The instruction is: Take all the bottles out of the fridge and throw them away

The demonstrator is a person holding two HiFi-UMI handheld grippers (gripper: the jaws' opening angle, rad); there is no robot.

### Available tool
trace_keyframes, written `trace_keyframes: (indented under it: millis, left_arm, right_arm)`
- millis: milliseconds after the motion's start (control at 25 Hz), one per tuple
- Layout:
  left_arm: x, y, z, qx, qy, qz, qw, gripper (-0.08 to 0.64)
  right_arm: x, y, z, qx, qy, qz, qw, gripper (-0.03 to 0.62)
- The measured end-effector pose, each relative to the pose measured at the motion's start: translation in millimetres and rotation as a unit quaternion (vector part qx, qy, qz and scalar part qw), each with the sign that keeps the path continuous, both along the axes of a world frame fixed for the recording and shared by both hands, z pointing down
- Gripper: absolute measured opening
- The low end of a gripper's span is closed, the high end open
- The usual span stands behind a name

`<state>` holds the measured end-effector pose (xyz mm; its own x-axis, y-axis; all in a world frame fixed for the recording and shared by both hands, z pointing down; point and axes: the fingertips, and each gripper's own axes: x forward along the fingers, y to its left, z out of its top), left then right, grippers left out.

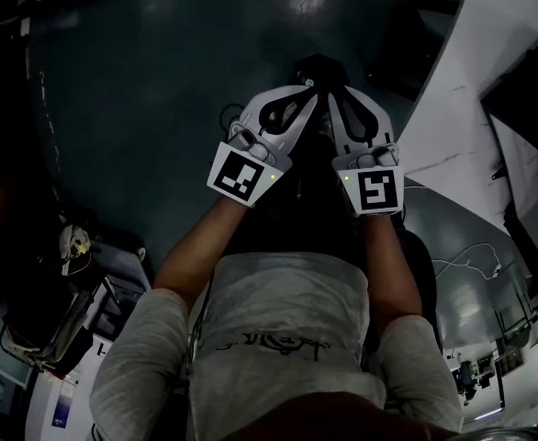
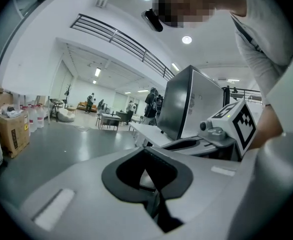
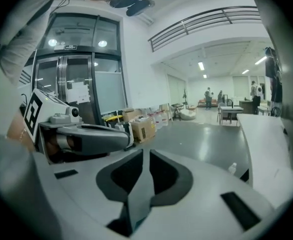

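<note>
Left gripper (image 2: 147, 156): the jaw tips were found together. Nothing was held.
Right gripper (image 3: 145, 156): the jaws were found a narrow slit apart. Nothing stood between them, and only floor was seen through the slit.
Position: both grippers were held side by side, near each other but apart, in front of the chest and above the dark floor (image 1: 159, 108).
Table (image 3: 266, 139): a white top was noted close on the person's right.
Grey box (image 2: 189, 101): it was seen at the table and judged possibly to be the fridge. Its door and contents could not be made out.
Bottles: none was held. A small clear object (image 3: 231, 169), possibly a bottle, was noted on the floor just beside the table. It was too small to confirm.
Jugs (image 2: 34, 119): several were noted by cardboard boxes (image 2: 11, 134), well apart from the person.
Bin: none was identified.
Stage: empty grippers away from the fridge would fit either bottles yet to be fetched or the last one already binned. This was not settled.
Risk 1: jaws this narrow would take no bottle. One would be pushed over if approached so.
Risk 2: the grippers could be knocked together, being so near.
Risk 3: the object on the floor could be kicked or missed, being small and low beside the table.
</note>
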<state>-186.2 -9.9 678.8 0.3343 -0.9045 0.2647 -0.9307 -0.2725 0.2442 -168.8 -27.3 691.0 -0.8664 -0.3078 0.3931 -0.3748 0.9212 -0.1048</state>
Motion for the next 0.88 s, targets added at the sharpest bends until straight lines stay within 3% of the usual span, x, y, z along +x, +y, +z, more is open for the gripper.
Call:
trace_keyframes:
  millis: [880]
  left_arm:
    - [15.9, -18.0, -191.3, 0.068, -0.007, 0.035, 0.9971, 0.008]
  right_arm:
    - [7.6, -24.5, -189.8, 0.030, -0.071, 0.007, 0.997, 0.014]
